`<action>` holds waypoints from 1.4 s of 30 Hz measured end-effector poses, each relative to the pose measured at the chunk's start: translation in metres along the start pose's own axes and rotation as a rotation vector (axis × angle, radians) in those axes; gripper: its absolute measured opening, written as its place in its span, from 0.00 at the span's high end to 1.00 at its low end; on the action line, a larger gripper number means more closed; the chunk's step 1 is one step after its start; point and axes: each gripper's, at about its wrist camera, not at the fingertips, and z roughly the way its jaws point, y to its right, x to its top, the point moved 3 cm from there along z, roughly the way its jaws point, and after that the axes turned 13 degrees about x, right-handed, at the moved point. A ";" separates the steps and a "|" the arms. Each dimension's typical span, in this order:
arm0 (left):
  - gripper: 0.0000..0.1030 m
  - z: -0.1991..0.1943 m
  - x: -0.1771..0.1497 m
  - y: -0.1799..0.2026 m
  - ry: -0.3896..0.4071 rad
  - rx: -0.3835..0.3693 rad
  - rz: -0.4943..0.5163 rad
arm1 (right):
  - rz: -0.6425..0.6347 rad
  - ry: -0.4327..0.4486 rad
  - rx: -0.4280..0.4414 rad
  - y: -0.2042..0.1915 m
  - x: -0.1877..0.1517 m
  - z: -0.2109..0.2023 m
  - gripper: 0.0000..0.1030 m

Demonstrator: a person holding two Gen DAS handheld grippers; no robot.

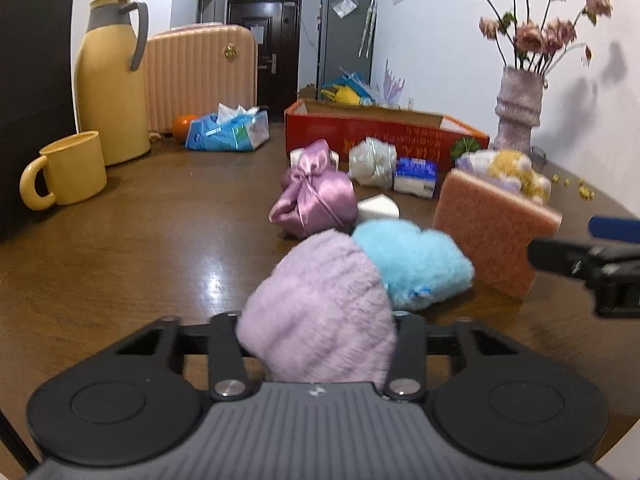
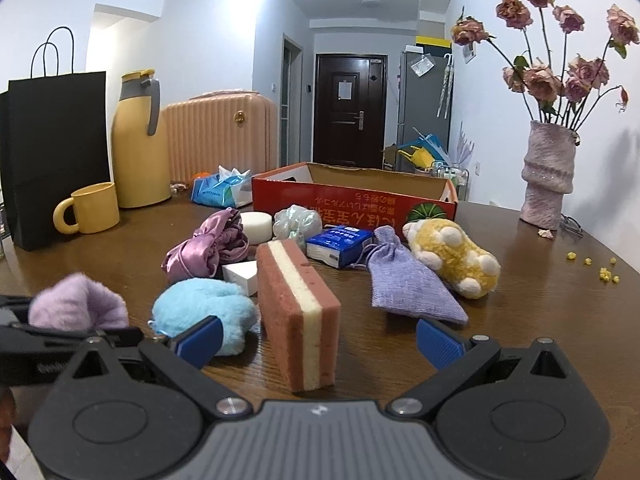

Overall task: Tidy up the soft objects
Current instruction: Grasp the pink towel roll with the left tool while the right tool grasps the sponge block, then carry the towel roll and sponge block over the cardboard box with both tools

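My left gripper is shut on a fluffy lilac plush, which also shows at the left of the right wrist view. A light blue plush lies just beyond it, also seen in the right wrist view. My right gripper is open, its blue pads either side of an upright pink sponge; the sponge also shows in the left wrist view. A purple satin pouch, a lavender knit pouch and a yellow plush lie further back. An open red cardboard box stands behind them.
On the brown table are a yellow mug, a yellow thermos, a black paper bag, a tissue pack, a blue packet, a white foam block, a mesh pouf and a vase of dried roses.
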 end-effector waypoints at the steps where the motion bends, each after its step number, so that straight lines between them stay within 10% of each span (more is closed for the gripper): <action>1: 0.63 -0.001 0.002 -0.002 0.009 -0.002 -0.007 | -0.003 -0.002 0.001 0.000 0.000 0.002 0.00; 17: 0.64 -0.001 0.027 -0.014 0.091 -0.006 -0.061 | -0.040 -0.039 0.030 0.001 0.012 0.037 0.27; 22: 0.64 0.001 0.032 -0.015 0.100 0.003 -0.058 | -0.016 -0.049 0.079 0.007 0.016 0.044 0.70; 42: 0.64 0.002 0.085 0.006 0.193 -0.007 -0.039 | 0.021 0.102 0.054 0.041 0.063 0.036 0.71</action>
